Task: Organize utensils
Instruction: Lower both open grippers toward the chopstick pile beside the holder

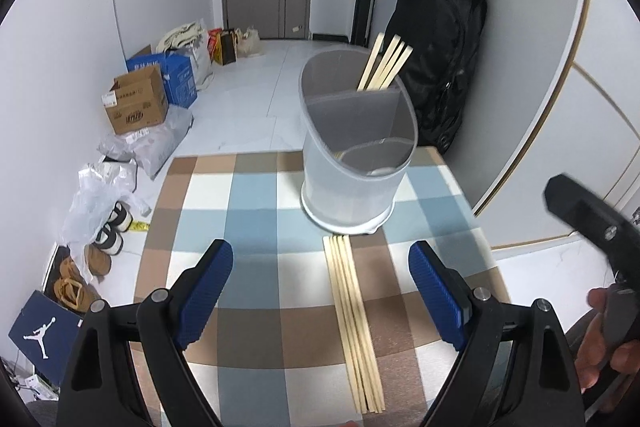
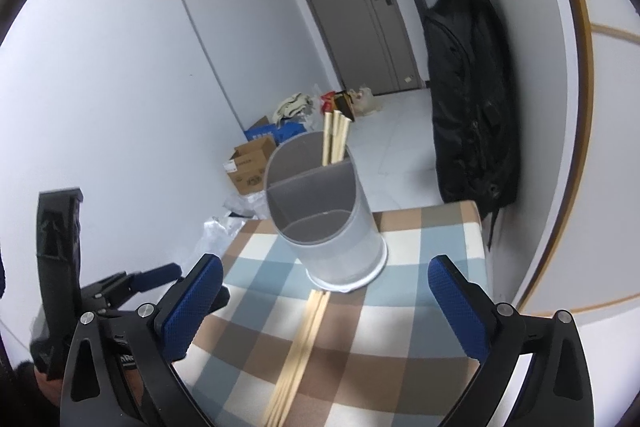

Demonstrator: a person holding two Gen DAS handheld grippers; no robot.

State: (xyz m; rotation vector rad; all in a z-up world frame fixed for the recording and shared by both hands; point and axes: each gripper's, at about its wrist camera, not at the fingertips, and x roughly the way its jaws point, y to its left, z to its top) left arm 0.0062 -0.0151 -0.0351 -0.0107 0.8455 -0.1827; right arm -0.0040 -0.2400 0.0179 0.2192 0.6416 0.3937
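Several pale wooden chopsticks lie side by side on the checked tablecloth, their far ends at the foot of a grey oval holder with a divider. More chopsticks stand in the holder's far compartment. My left gripper is open with nothing between its blue pads, and the loose chopsticks lie below the gap, nearer the right pad. My right gripper is open and empty too. It points at the holder, with the loose chopsticks lying under the gap.
A black coat hangs beyond the table's far right corner. Cardboard boxes, plastic bags and shoes litter the floor to the left. A hand holds the right tool's black body at the right edge.
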